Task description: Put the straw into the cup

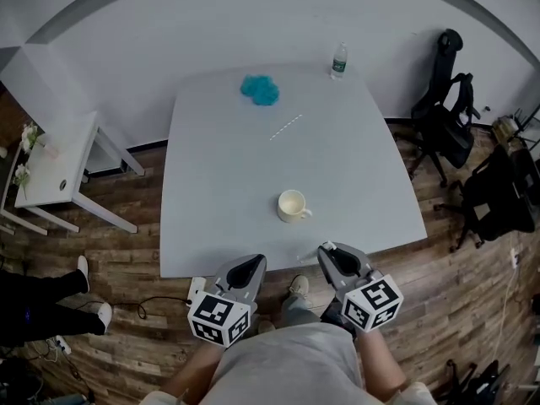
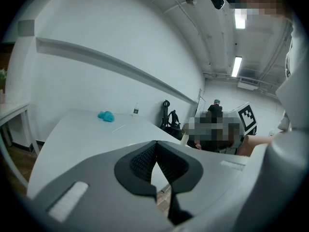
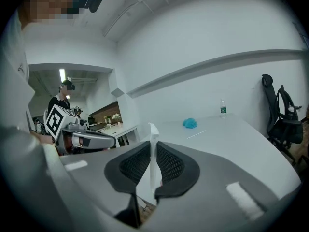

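A cream cup [image 1: 292,205] with its handle to the right stands on the pale grey table [image 1: 211,159], near the front edge. My right gripper [image 1: 329,250] [image 3: 153,146] hovers just off that edge, right of the cup, shut on a thin white straw [image 3: 154,151] that sticks up between its pads. Its short end pokes out to the left in the head view. My left gripper [image 1: 251,262] [image 2: 156,146] is level with it on the left, shut with nothing between its pads. A thin white dashed strip [image 1: 285,127] lies farther back on the table.
A crumpled blue cloth [image 1: 260,89] and a water bottle [image 1: 338,60] sit at the table's far edge. A small white side table [image 1: 59,167] stands to the left and black office chairs [image 1: 443,116] to the right. Another person's legs [image 1: 51,302] are at the lower left.
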`<state>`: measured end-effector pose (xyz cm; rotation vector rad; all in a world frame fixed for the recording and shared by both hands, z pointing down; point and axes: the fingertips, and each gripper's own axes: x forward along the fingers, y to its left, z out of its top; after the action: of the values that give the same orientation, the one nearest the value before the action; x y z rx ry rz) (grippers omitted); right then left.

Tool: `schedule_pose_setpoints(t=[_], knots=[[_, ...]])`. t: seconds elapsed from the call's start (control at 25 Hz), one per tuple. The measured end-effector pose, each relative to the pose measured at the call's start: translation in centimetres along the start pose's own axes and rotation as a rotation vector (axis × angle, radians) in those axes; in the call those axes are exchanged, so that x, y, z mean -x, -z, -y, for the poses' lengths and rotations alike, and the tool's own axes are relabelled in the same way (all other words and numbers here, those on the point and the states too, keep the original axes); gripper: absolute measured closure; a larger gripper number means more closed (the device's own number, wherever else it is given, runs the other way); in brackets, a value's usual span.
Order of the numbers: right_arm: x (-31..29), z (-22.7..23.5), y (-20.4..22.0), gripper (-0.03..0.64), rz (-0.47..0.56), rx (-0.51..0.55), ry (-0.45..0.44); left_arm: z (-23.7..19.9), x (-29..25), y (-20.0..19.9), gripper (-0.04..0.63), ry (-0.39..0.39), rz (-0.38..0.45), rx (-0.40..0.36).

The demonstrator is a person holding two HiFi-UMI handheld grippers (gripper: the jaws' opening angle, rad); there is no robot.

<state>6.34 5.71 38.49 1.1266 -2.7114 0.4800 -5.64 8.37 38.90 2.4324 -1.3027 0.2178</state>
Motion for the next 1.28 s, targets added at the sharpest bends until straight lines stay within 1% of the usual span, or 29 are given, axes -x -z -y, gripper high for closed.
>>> schedule_pose_setpoints(t=[0.28, 0.48, 0.64, 0.96, 1.28], knots=[[-2.7, 4.1, -2.8, 0.569, 0.014, -0.005, -0.038, -1.3, -4.7, -2.7, 0.577, -0.026, 0.012, 0.002], [-4.6, 7.0, -4.3, 0.57, 0.017, -0.002, -0.079, -2.4, -7.4, -4.1, 0.577, -0.07, 0.024, 0.013], [-5.9, 8.7, -5.3, 0.57, 0.019, 0.006, -0.116, -3.1, -9.2, -5.0, 0.577, -0.1, 0.033, 0.021], [-7.4, 11.0, -6.3, 0.571, 0.023, -0.009, -0.151, -3.5, -11.4, -6.1, 0.577, -0.132, 0.031, 0.024], [-8.2, 11.5, -6.1, 0.57, 0.014, -0.033, -0.14, -4.0, -11.8, -6.1, 0.577, -0.108, 0.023, 0.022]])
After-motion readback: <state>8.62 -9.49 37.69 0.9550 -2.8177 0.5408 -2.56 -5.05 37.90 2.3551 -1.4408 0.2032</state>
